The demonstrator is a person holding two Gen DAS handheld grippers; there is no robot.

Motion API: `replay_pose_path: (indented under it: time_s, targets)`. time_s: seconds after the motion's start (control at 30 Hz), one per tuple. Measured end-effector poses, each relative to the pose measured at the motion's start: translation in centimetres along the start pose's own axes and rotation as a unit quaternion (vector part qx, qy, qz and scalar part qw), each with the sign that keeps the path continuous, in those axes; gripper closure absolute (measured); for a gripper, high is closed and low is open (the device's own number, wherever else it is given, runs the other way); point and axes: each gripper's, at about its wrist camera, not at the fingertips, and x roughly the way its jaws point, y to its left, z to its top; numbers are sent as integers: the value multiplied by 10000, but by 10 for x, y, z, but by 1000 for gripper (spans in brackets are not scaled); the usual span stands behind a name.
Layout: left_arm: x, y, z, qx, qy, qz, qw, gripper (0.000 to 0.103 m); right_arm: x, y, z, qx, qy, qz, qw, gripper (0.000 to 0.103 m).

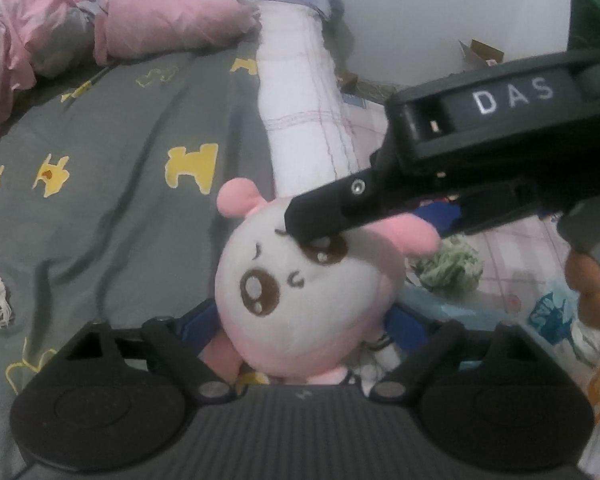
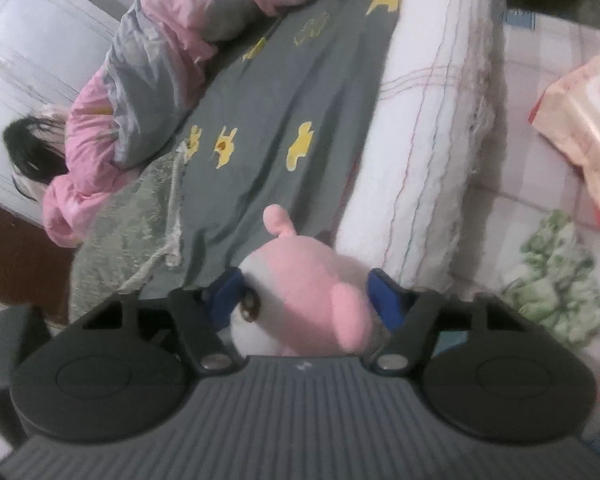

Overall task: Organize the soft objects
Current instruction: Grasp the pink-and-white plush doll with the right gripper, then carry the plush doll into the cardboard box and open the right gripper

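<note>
Pink-and-white plush toy (image 1: 300,292) sits at the bed (image 1: 112,152) edge, likely gripped two-handed for a controlled lift. Left gripper (image 1: 296,344) fingers part-open, straddling its body; contact unclear. Right gripper (image 2: 304,300) fingers (image 2: 384,300) narrowed around the head, blue pads apparently pressing.

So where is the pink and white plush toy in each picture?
Left wrist view: the plush toy sits low in the middle, face up, between this gripper's fingers, with the right gripper reaching in over its eye.
Right wrist view: the plush toy sits low in the middle, between the blue pads.
Shared landmark: the grey bedsheet with yellow shapes, behind the toy in both.
</note>
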Motion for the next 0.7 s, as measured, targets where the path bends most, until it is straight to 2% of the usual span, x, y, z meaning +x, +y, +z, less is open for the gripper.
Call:
replay_pose_path:
  time_s: [0.2,0.37,0.53,0.6,0.7]
  targets:
    - [-27,-14,8,159,-305,247,9991,16,-14,6,4,232,-80,237,9994,44]
    - [-86,-39,16,437,-865,534,9939,16,-68,30,2,5,-389,597,9975,44]
    - [-144,-87,20,585,-1331,512,9880,16,-148,57,-10,-232,-828,828,9928,44]
    - [-161,-115,18,721,-1473,413,9856,16,-191,62,-23,-310,-1074,776,9907,44]
    - [-176,-166,13,1004,-1567,153,9824,16,-253,48,-46,-221,-1423,597,9878,44]
